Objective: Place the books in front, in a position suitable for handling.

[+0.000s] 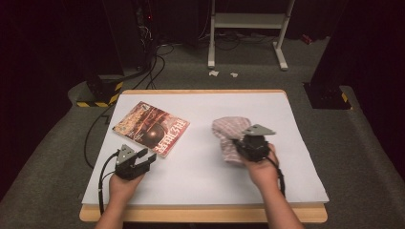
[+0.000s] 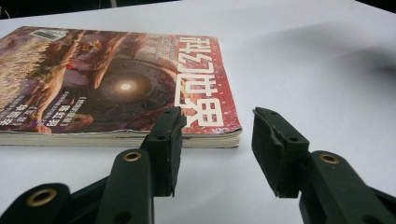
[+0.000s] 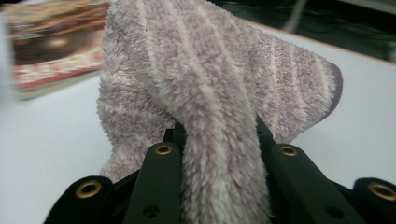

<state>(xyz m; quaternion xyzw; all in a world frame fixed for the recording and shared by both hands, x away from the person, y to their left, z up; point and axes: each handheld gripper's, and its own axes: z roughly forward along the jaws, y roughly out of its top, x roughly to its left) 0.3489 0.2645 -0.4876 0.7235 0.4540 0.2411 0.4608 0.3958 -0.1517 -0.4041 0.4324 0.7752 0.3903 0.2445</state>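
A magazine (image 1: 152, 128) with a red and brown cover lies flat on the white table (image 1: 200, 176), left of centre. My left gripper (image 1: 148, 156) rests just in front of its near right corner, jaws open with nothing between them. In the left gripper view the magazine (image 2: 116, 84) lies just beyond the left gripper (image 2: 215, 135). A pink-striped fluffy towel (image 1: 229, 129) is bunched right of centre. My right gripper (image 1: 237, 143) is shut on a fold of it. In the right gripper view the towel (image 3: 210, 84) rises out of the right gripper (image 3: 217, 135) and hides both pads.
The table's wooden edge (image 1: 200, 214) runs along the near side. On the carpet behind stand a white metal frame (image 1: 248, 21), black cables (image 1: 153, 62) and two dark stands with yellow-black stripes (image 1: 100, 95). The blurred magazine (image 3: 51, 46) lies far left in the right gripper view.
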